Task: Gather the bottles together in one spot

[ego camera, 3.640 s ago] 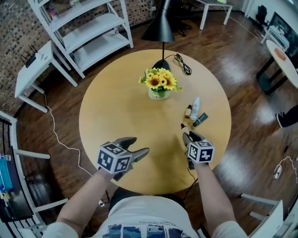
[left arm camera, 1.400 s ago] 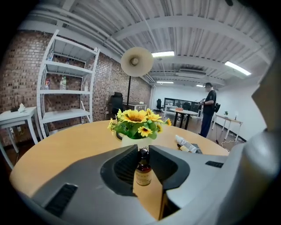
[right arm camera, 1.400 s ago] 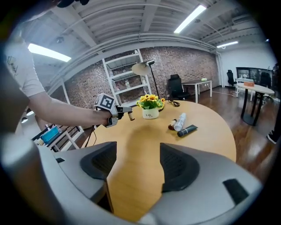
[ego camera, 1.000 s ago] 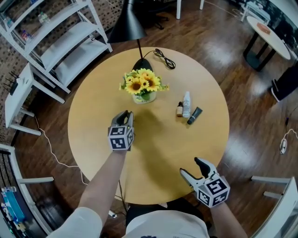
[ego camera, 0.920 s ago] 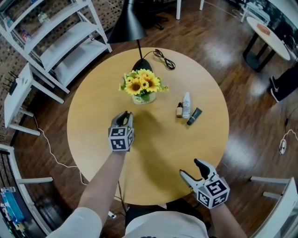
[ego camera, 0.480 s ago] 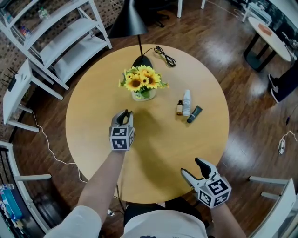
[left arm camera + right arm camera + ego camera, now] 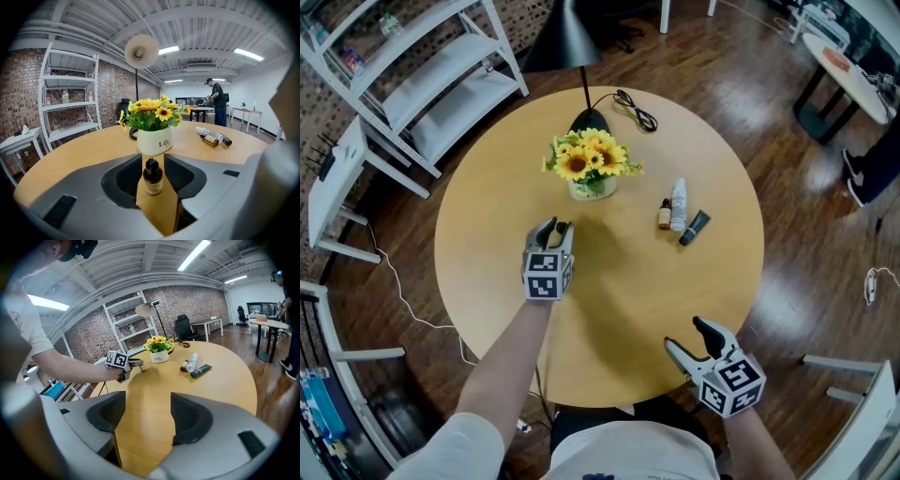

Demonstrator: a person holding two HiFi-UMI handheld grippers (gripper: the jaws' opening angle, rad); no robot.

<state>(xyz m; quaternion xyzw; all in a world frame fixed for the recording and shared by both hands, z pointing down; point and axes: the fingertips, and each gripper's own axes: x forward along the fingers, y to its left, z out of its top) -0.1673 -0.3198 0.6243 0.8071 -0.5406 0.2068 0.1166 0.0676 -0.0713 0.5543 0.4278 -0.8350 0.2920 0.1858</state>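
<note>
One small amber bottle (image 7: 153,177) is seen standing upright on the table (image 7: 487,234), squarely between the jaws of the left gripper (image 7: 556,226). Those jaws have just been opening, and a strip of bare tabletop is now visible on either side of the bottle, so it is judged to be free of the pads rather than pinched. Whether the bottle has been let go or is about to be taken cannot be settled from these views; either way it is not gripped at this moment.

Just beyond the jaw tips a white flower pot (image 7: 154,142) with sunflowers is placed, close behind the bottle. Farther ahead and off to the right of the left jaws, three other containers are laid together: a white bottle (image 7: 679,204), a second amber bottle (image 7: 664,217) touching or nearly touching it, and a dark tube (image 7: 695,228) just beside them. The standing bottle is kept well apart from that cluster, so the gathering is judged unfinished.

At the near edge of the table the right gripper (image 7: 686,336) is held with its jaws spread wide; only bare wood is framed between them, and nothing is touched.
</note>
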